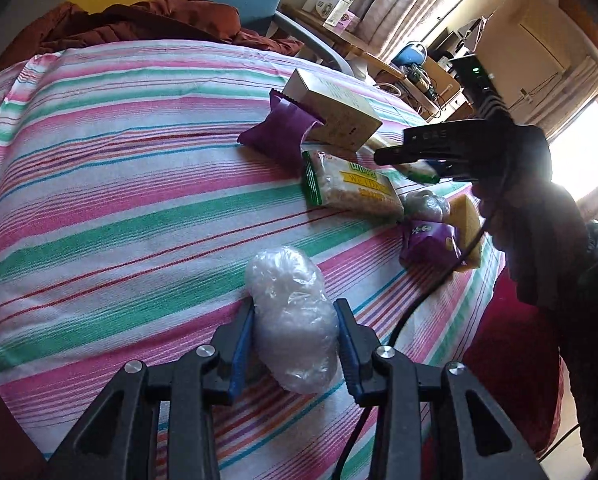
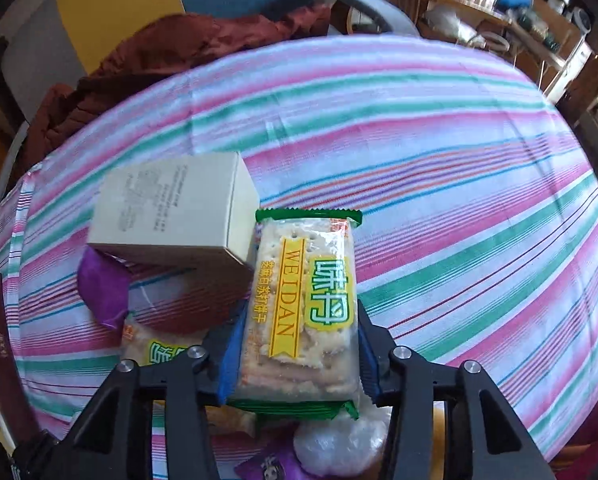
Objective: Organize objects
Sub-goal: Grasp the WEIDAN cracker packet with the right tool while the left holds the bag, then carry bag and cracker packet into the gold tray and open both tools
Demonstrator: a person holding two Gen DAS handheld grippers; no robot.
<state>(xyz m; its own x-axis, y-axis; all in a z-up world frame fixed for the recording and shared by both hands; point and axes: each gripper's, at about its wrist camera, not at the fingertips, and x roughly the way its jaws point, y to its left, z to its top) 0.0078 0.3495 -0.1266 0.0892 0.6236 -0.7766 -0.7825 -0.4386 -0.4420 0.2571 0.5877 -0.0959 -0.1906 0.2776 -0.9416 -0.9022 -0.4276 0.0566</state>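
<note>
The cracker pack [image 2: 299, 304] sits clamped between the right gripper [image 2: 299, 344] pads, long axis running straight ahead along the fingers — its far end just beside the beige box [image 2: 175, 216]. The left gripper [image 1: 295, 344] pinches a clear plastic bundle [image 1: 291, 320], well apart from the box.

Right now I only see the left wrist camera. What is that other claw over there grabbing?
Observer: The right claw grips a clear cracker packet with green ends.
Operator: Is it squeezing it properly?
Observer: Yes, its blue pads press both long sides.
Operator: Is that the packet I see lying by the box?
Observer: No, that second cracker packet lies on the striped cloth beside the claw.
</note>
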